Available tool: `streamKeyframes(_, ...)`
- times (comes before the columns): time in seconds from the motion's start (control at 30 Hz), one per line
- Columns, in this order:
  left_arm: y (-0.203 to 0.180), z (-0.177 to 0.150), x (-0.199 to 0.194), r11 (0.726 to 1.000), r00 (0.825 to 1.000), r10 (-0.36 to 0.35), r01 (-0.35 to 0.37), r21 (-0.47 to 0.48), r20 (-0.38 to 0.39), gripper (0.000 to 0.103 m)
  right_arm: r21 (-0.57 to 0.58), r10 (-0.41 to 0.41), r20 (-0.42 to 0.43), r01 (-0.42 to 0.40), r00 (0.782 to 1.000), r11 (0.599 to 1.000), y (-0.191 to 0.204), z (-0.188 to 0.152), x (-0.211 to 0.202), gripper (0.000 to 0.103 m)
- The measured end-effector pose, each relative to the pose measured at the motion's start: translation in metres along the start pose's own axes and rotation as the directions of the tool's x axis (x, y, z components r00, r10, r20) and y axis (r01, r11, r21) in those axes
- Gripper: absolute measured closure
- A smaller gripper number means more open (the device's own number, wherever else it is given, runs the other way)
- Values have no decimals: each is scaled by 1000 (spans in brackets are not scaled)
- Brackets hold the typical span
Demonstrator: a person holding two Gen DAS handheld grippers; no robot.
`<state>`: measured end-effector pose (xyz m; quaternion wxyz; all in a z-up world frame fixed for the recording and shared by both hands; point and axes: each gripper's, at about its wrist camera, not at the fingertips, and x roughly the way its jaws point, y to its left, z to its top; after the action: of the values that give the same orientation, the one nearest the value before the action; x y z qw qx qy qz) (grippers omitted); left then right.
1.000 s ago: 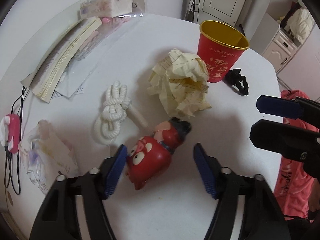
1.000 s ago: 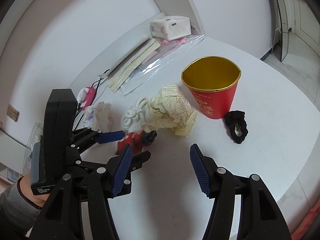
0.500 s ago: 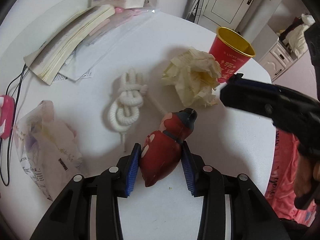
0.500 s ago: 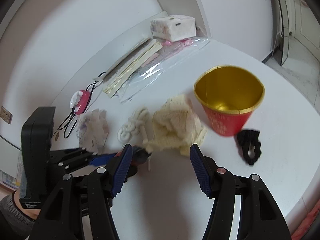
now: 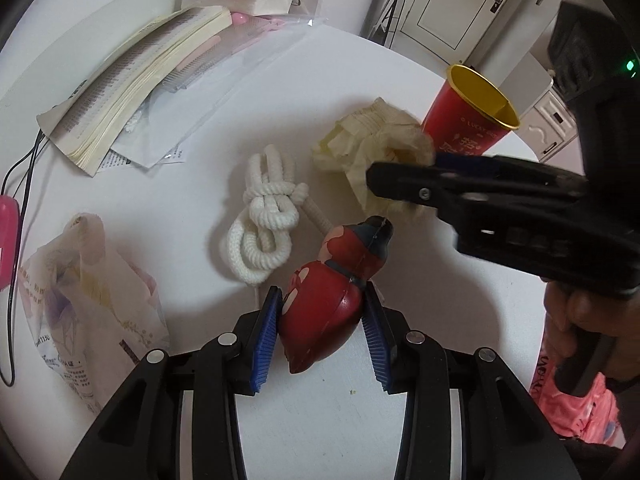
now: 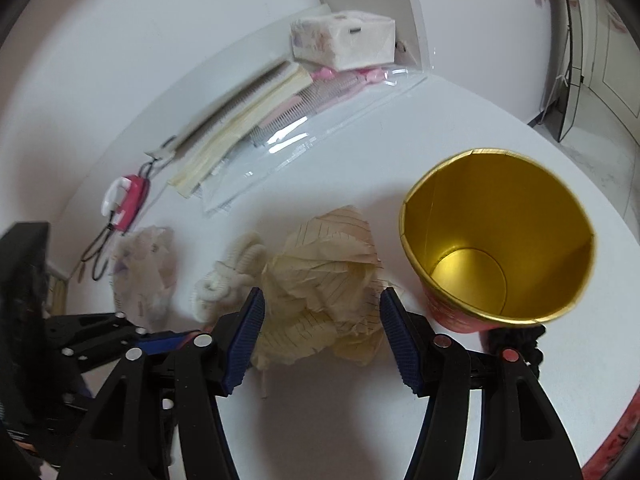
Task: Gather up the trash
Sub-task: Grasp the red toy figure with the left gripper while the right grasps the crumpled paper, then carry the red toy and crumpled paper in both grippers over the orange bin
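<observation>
My left gripper [image 5: 320, 334] is shut on a red toy figure [image 5: 332, 292] with a dark cap, its pads pressing both sides. A crumpled ball of yellow lined paper [image 6: 320, 292] lies on the white table [image 6: 440, 128], and it also shows in the left wrist view [image 5: 372, 148]. My right gripper [image 6: 322, 338] is open with its fingers on either side of the paper, apart from it. A red paper cup [image 6: 496, 248] with a gold inside stands empty right of the paper; it also shows in the left wrist view [image 5: 468, 116].
A knotted white rope [image 5: 264, 220] lies left of the toy. A crumpled plastic bag [image 5: 84, 292] lies at the left. A book stack [image 5: 136, 80], clear sleeves and a tissue pack [image 6: 340, 38] line the wall. A black hair tie [image 6: 516, 340] lies behind the cup.
My left gripper has closed on the red toy. My right gripper has moved forward until its open fingers straddle the yellow paper ball next to the cup.
</observation>
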<state>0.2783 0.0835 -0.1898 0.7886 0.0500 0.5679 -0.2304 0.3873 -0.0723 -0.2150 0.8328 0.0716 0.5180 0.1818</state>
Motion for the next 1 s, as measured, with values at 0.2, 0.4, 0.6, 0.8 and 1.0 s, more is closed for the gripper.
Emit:
streamKeyframes(0.2,1,-2,-1,1000,1000,-8,8,-3,0,61,-50,-23,-8,22,1000,998,5,-3,1,79)
streamKeyframes(0.4,-20,0,0,1000,1000,3,-3,-3,3,61,-30,12,8,-12,1000,999,4,-14,-20,79)
streamKeyframes(0.6,-35,-9,-9,1000,1000,17,-17,4,5,61,-25,48,11,-48,999,999,7,-36,-50,79)
streamKeyframes(0.8,-56,-13,-14,1000,1000,24,-24,18,12,61,-4,76,27,-76,997,997,4,-60,-82,79)
streamKeyframes(1.0,-90,-22,-20,999,1000,11,-12,52,15,61,36,81,46,-83,996,996,-7,-93,-121,79)
